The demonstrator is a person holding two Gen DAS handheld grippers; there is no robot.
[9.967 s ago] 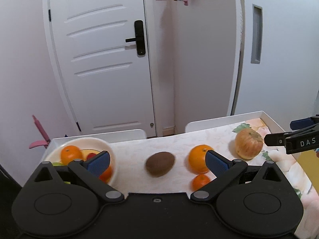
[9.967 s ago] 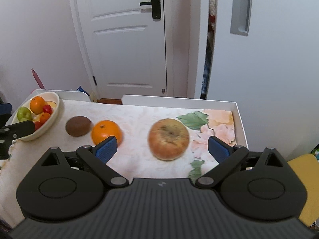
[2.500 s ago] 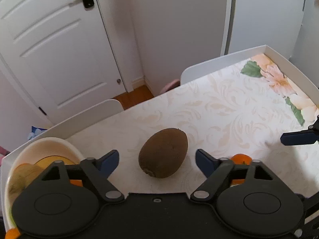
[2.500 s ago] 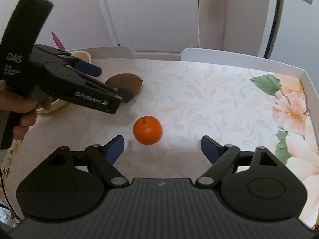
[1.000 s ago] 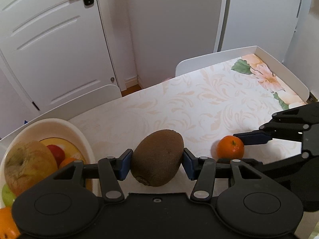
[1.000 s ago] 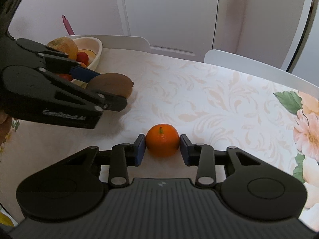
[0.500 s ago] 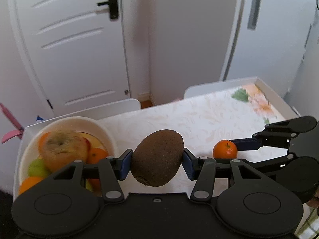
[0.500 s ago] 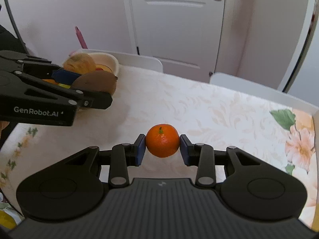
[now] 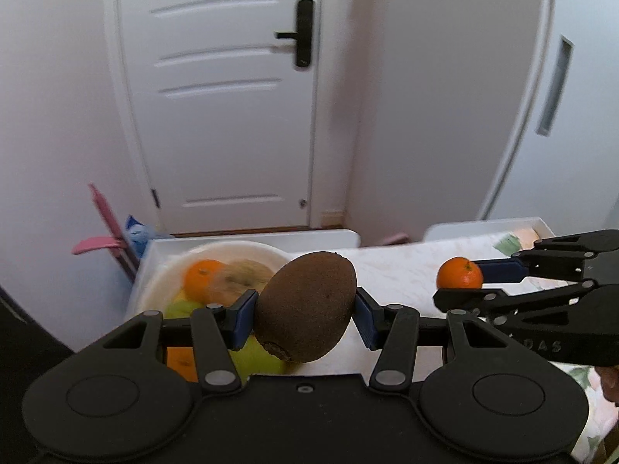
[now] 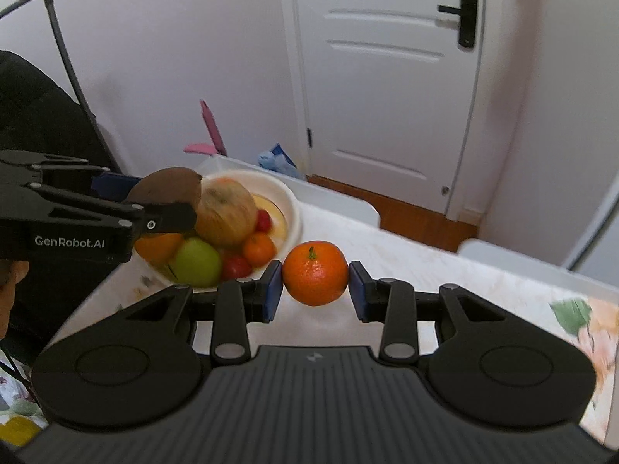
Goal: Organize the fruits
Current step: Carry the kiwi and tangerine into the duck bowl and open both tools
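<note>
Left tool clamps kiwi, long axis tilted, at bowl rim — nearer. Right tool clamps tangerine above worktop, bowl to its left.

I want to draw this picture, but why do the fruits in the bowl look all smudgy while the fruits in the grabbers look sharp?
Left wrist view: the kiwi is crisp, the bowl fruit smeared by motion. Right wrist view: the mandarin is sharp, the bowl's apple blurred; the door bends from the fisheye lens.

"GenRobot.AI" on left tongs, seemingly "DAS" on right tongs
</note>
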